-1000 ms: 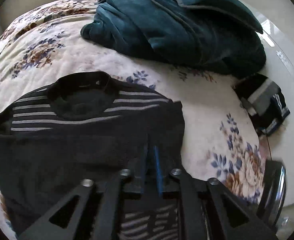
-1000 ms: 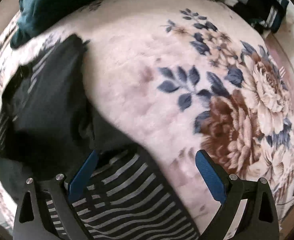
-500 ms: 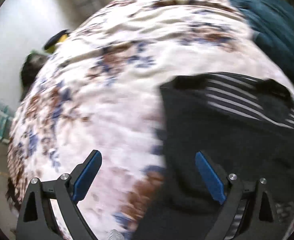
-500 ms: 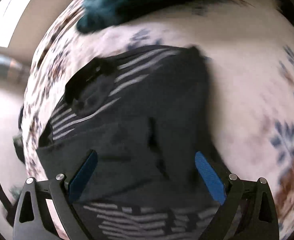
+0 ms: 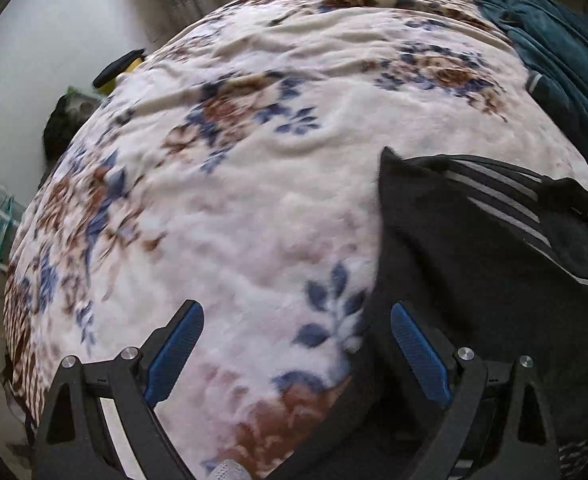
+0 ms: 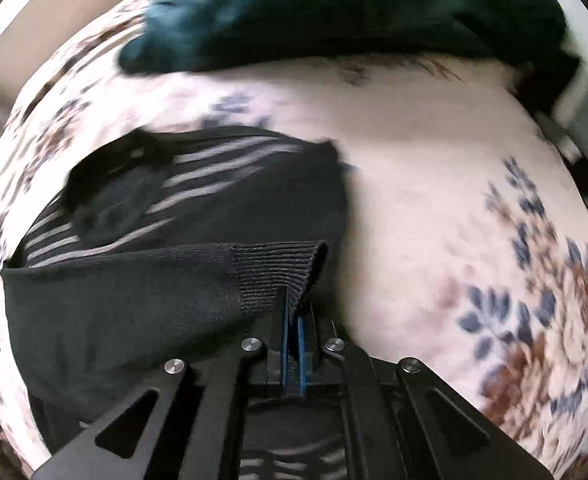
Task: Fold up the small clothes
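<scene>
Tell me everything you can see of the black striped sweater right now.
The black knit sweater with pale grey stripes lies on the floral blanket, dark neckline toward the teal garment. Stripes cross the chest; the sleeve and ribbed cuff are plain dark knit. The sleeve is folded across the body. The right gripper has just closed and is shut on the cuff's edge. The left gripper is open at the sweater's side edge, one finger over the fabric; contact is unclear.

Floral blanket (image 5: 253,208) — rumpled; yellow-black object (image 5: 119,69) at its far left edge.
</scene>
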Action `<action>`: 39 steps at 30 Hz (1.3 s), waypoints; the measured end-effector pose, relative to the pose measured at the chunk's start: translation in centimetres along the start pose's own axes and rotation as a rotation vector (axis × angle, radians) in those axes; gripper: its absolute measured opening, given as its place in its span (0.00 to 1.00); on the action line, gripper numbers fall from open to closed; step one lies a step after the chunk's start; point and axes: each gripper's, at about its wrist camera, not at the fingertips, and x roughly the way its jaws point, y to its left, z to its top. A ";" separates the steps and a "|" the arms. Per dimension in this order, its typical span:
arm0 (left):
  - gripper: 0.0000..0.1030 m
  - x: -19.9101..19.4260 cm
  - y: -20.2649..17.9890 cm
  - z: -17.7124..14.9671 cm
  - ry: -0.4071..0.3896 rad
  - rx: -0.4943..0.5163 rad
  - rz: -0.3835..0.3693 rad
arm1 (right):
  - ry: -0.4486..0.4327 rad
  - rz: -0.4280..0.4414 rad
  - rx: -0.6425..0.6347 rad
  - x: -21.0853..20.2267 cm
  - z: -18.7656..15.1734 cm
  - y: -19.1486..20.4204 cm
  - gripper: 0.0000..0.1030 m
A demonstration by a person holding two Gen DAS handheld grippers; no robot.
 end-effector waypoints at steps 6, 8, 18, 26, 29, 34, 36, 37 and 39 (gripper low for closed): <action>0.93 3.3 -3.4 1.5 0.025 0.116 0.042 | 0.061 -0.025 0.024 1.7 0.0 -2.1 0.03; 0.93 4.2 -3.4 1.6 0.032 0.133 0.050 | 0.070 -0.027 0.057 2.1 -0.1 -2.9 0.03; 0.96 -0.8 -2.3 2.4 -0.050 0.098 -0.012 | 0.079 -0.020 0.108 0.9 1.9 -3.6 0.35; 0.96 0.6 -8.1 -1.4 -0.014 0.300 -0.031 | 0.110 0.183 0.024 0.2 -1.1 1.7 0.49; 0.97 2.9 -8.2 -2.9 0.022 0.347 0.019 | 0.201 0.201 -0.060 3.4 -3.1 4.8 0.49; 0.97 3.2 -5.4 -3.3 0.028 0.282 -0.024 | 0.290 0.081 -0.085 6.4 -7.0 4.1 0.24; 0.97 2.8 -5.5 -3.3 0.023 0.292 -0.020 | 0.337 0.042 -0.095 6.5 -7.9 3.7 0.24; 0.97 2.5 -5.6 -3.3 0.023 0.296 -0.016 | 0.335 0.052 -0.084 6.2 -8.1 3.5 0.24; 0.97 1.4 -5.7 -3.4 0.020 0.296 -0.019 | 0.340 0.092 -0.038 4.9 -8.0 3.0 0.33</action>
